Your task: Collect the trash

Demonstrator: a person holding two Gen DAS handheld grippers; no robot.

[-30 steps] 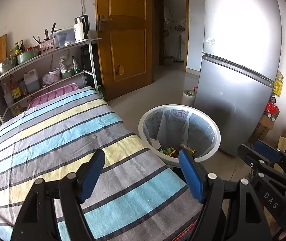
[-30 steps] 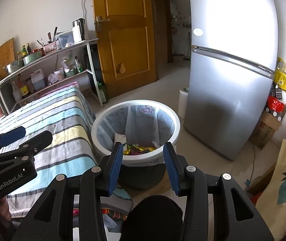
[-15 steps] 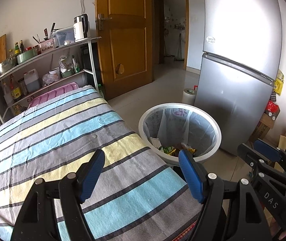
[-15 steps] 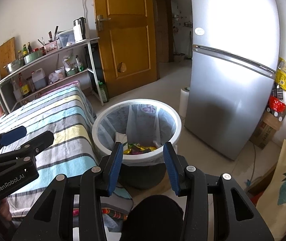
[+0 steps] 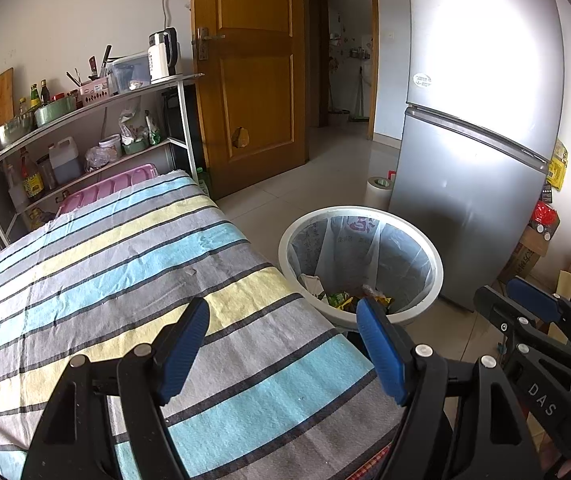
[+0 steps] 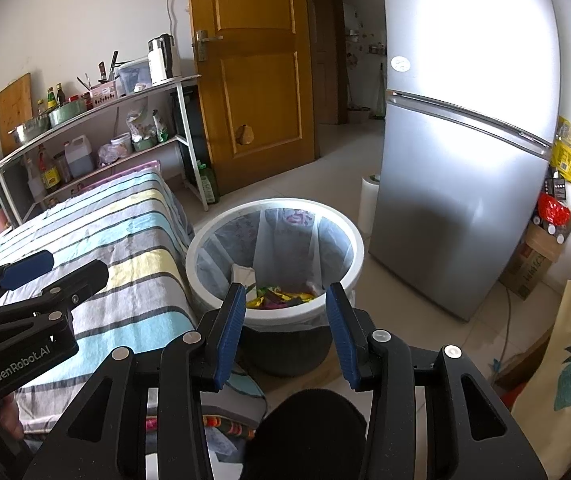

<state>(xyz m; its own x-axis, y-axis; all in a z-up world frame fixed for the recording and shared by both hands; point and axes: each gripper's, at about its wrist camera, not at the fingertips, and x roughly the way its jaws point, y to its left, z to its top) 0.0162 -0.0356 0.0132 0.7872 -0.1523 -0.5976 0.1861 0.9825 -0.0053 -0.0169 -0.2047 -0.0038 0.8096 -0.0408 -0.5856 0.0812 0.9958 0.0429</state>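
Room: kitchen corner with a wooden door [image 5: 253,76], a silver fridge [image 5: 481,136] and a metal shelf rack [image 5: 97,120] crowded with bottles and pots.
Table: covered by a striped cloth [image 5: 125,280] in blue, yellow and grey, standing just beside the bin.
Bin: a round white-rimmed trash bin [image 6: 275,208] lined with a clear bag stood on the floor between the table and the fridge.
Trash: colourful wrappers [image 6: 281,296] lay at the bottom of the bin.
Left gripper [image 5: 283,344]: hung above the table's near corner, jaws spread wide, nothing between them.
Right gripper [image 6: 283,320]: hovered over the bin's near rim, jaws parted and empty.
Floor: a white roll [image 5: 379,192] stood by the fridge.
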